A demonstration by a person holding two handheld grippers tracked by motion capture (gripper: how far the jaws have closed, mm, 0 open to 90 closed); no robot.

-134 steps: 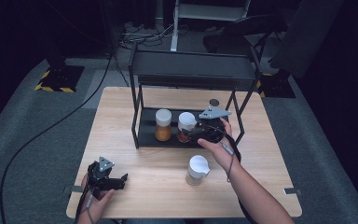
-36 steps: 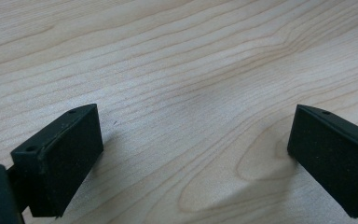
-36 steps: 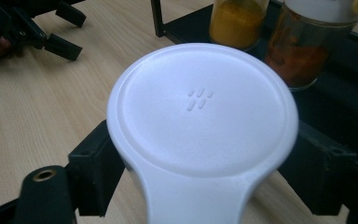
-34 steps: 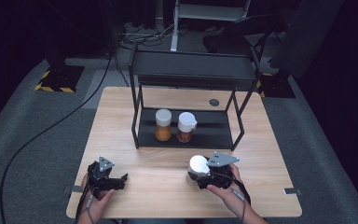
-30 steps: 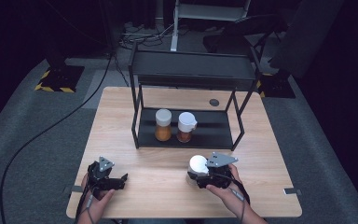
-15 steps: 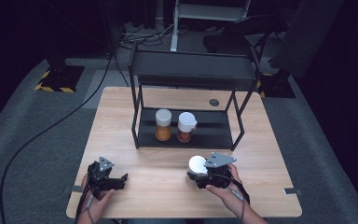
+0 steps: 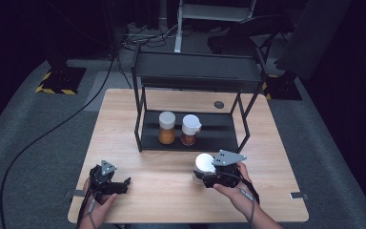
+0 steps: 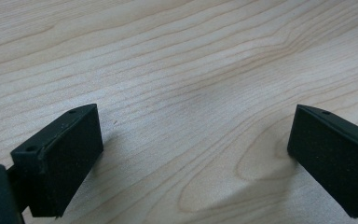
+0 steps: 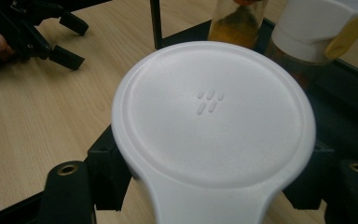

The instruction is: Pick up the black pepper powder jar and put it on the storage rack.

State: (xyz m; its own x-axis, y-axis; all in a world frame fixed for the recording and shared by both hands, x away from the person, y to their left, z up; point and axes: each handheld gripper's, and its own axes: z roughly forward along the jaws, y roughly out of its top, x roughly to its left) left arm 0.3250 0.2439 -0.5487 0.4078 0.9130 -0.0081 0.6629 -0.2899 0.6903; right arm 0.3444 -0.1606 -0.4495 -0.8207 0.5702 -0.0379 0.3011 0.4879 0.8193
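- Gripping a white-lidded clear plastic spice jar (image 7: pixel 203 165), the right hand-held gripper (image 7: pixel 209 177) has its black jaws closed against the jar's sides just under the lid, as the right gripper view shows.
- Jar location: on or just above the light wooden counter (image 7: pixel 171 186), in front of the black metal two-tier rack (image 7: pixel 195 71); contact with the counter cannot be told.
- On the rack's lower shelf stand an orange-filled jar with a white lid (image 7: pixel 166 128) and a darker jar with a white flip cap (image 7: pixel 190 130).
- Left hand-held gripper (image 7: pixel 121 183): jaws wide apart, empty, resting low over bare counter.
- Risk, as judged: a grip this near the lid could let the jar tilt or slip.
- Risk: carried rackward, the jar could strike the rack's front post or topple the shelved jars.
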